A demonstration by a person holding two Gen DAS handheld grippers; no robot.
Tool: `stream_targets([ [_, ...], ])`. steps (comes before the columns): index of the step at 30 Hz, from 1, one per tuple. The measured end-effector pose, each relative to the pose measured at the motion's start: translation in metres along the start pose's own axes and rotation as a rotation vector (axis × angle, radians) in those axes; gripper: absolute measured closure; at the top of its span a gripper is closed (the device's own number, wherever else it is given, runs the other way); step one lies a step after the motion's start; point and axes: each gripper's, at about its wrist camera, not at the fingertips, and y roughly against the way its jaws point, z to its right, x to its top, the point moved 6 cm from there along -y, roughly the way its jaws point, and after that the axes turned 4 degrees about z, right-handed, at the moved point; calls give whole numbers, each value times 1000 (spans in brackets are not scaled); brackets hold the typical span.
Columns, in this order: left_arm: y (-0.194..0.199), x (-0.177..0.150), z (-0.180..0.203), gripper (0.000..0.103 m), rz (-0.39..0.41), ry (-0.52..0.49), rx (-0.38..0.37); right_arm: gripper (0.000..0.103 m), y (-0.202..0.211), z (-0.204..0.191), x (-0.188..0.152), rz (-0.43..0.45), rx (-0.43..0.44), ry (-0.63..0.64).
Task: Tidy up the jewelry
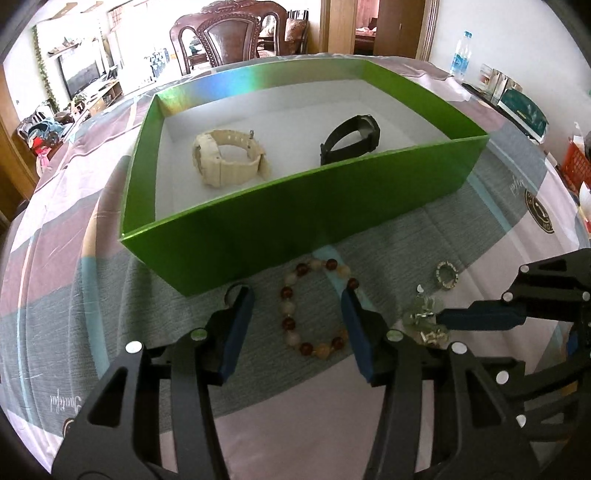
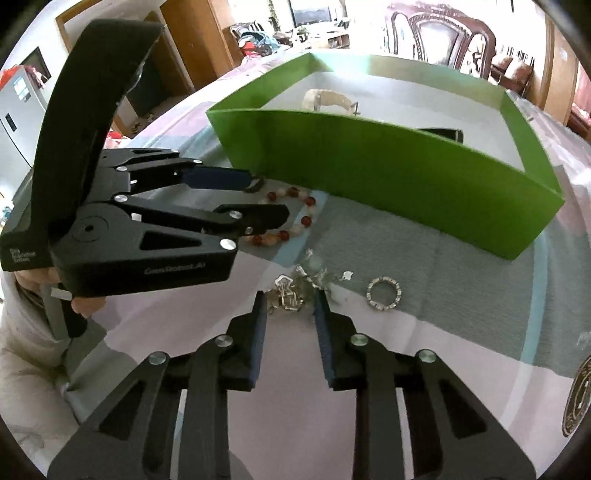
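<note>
Left gripper (image 1: 295, 295) jaws wide astride the bead bracelet (image 1: 314, 306); right gripper (image 2: 290, 301) narrower — perhaps touching the silver chain (image 2: 291, 291).

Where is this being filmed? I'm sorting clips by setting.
Most likely a home dining and living area: a carved wooden dining chair behind the cloth-covered table, a television on a low stand, and a doorway to another room.
</note>
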Motion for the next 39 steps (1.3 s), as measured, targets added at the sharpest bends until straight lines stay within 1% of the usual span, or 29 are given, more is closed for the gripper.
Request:
stream_targets([
  [7,2,-1,-2,53,0,5,-7,77,4,8,1,12,-18,-27],
  [14,-4,-4,1,53,-26,-2,-15,77,4,12,-1,7,-30,-34],
  [16,-7,-6,1,57,-36,2,-14,77,2,12,0,8,-32,-33],
  [18,-7,-5,0,68,-31,4,-4,77,2,13,0,9,-33,-33],
  [24,-7,-4,-3,82,-27,14,1,77,5,13,-2,12,-37,-32],
  [26,-7,-4,-3,85,-26,12,4,77,6,14,-2,14,-42,-34],
  [29,-7,-4,-3,87,-24,13,7,77,9,16,-4,18,-54,-39],
  [39,-7,-4,-4,87,-21,12,13,77,14,26,-3,36,-110,-53],
])
